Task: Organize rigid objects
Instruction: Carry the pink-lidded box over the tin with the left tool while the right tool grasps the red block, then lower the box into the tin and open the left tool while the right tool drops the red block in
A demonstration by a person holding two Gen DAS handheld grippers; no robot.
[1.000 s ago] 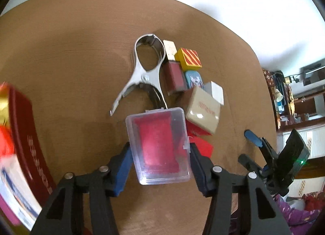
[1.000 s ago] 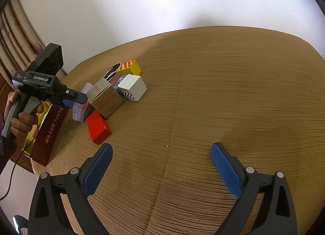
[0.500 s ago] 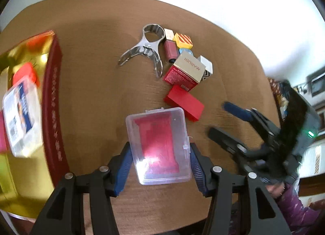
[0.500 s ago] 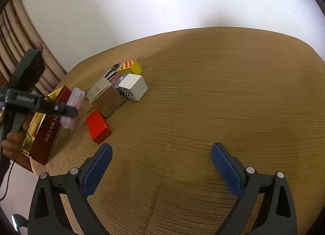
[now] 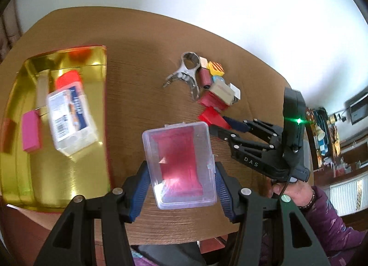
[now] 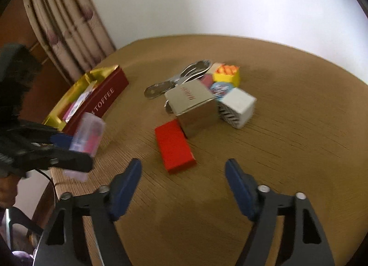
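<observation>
While the left gripper (image 5: 181,187) clamps the clear plastic case (image 5: 181,164), the right gripper (image 6: 184,185) hangs with its jaws spread and nothing between them.
The case is held above the round wooden table (image 5: 142,95), beside the gold-lined toffee tin (image 5: 69,162). The red box (image 6: 174,146) lies on the table just ahead of the right gripper, touching the silver carton (image 6: 195,109).
</observation>
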